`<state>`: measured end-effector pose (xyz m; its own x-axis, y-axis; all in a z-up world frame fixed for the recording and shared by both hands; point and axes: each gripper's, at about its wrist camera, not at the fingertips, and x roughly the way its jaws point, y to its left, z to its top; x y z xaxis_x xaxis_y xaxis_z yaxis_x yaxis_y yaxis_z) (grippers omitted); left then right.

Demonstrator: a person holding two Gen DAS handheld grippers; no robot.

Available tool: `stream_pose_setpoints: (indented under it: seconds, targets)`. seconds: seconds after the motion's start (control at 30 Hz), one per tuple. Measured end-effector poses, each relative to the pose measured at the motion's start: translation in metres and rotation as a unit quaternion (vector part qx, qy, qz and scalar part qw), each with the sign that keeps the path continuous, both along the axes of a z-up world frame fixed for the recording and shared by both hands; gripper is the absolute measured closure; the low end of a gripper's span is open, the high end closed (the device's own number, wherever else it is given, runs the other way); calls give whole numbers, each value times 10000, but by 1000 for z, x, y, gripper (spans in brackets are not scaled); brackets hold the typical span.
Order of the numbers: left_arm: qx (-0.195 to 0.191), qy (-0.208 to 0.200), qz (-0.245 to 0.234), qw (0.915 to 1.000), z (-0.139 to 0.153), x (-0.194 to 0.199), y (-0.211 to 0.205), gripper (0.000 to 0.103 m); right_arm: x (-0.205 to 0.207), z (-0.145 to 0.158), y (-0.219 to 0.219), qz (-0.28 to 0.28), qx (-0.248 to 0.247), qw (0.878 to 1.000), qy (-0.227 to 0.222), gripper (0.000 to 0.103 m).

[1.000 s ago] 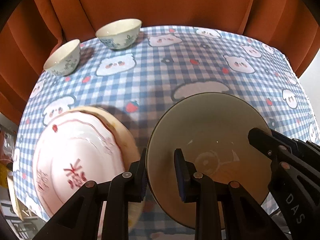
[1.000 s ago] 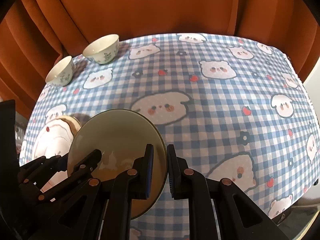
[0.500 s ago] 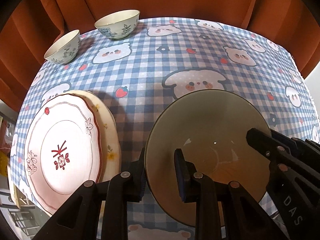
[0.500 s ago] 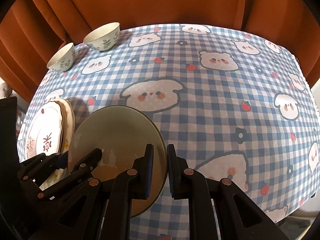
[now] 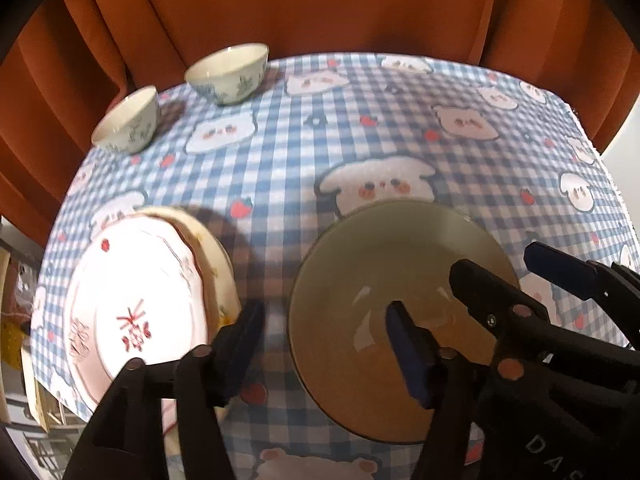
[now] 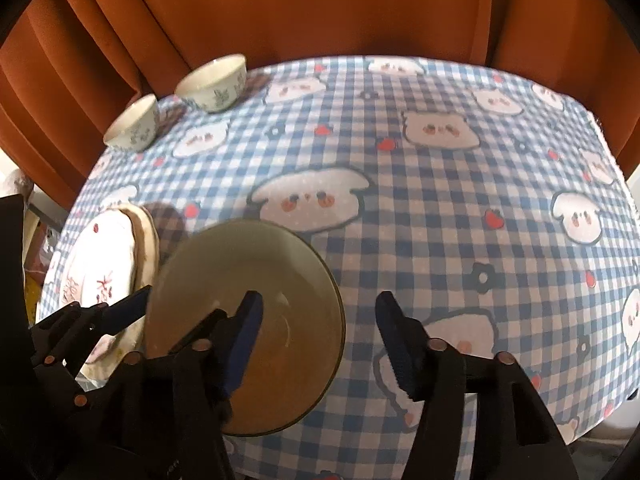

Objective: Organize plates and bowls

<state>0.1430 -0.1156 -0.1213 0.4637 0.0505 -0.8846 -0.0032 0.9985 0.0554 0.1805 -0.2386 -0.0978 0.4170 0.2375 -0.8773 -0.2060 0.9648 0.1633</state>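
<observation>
Both your left hand-held gripper [image 5: 324, 344] and right hand-held gripper [image 6: 320, 330] are spread apart, straddling opposite rims of the olive plate [image 5: 384, 272] on the tabletop [image 6: 440, 208].

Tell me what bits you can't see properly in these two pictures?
- Lower cream plate: mostly covered by the pink plate stacked on it, so its pattern is hidden, in both views.
- Near rim of the olive plate: hidden behind the left gripper and right gripper fingers.
- Pink plate's drawings: blurred in the left wrist view, too small in the right.
- Two small bowls: insides hidden by their walls.
</observation>
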Motion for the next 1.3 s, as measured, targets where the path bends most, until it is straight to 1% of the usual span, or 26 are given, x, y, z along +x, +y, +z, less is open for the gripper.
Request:
stream_pose_setpoints:
  seconds: [0.1, 0.2, 0.27, 0.47, 0.6, 0.7, 0.83, 0.93, 1.1, 1.3]
  targets:
    - [-14, -111, -12, 9999, 8, -1, 4, 30, 0, 7, 2, -21, -24, 9999, -98, 37]
    - [-51, -172, -46, 9998, 12, -2, 11, 28, 0, 12, 7, -49, 1, 9999, -98, 35]
    - [-73, -194, -81, 9998, 14, -1, 16, 27, -1, 15, 11, -71, -28, 9999, -130, 32]
    - [-197, -261, -175, 9993, 24, 2, 42, 27, -2, 25, 37, -280, -190, 9992, -194, 29]
    - [-297, -291, -254, 9988, 32, 10, 70, 27, 0, 34, 59, -439, -201, 9986, -220, 29]
    - [-321, -291, -303, 9986, 36, 15, 89, 27, 4, 41, 81, -581, -308, 9975, -263, 28]
    - [-314, -376, -383, 9981, 45, 23, 118, 27, 9, 50, 107, -733, -270, 9964, -315, 27]
    - [-371, -423, -405, 9976, 49, 28, 139, 27, 15, 56, 129, -779, -349, 9958, -318, 21]
    - [-403, -495, -382, 9972, 54, 38, 177, 25, 23, 64, 164, -835, -404, 9947, -438, 20]
    - [-345, -599, -299, 9972, 61, 55, 224, 23, 40, 69, 210, -820, -258, 9951, -484, 20]
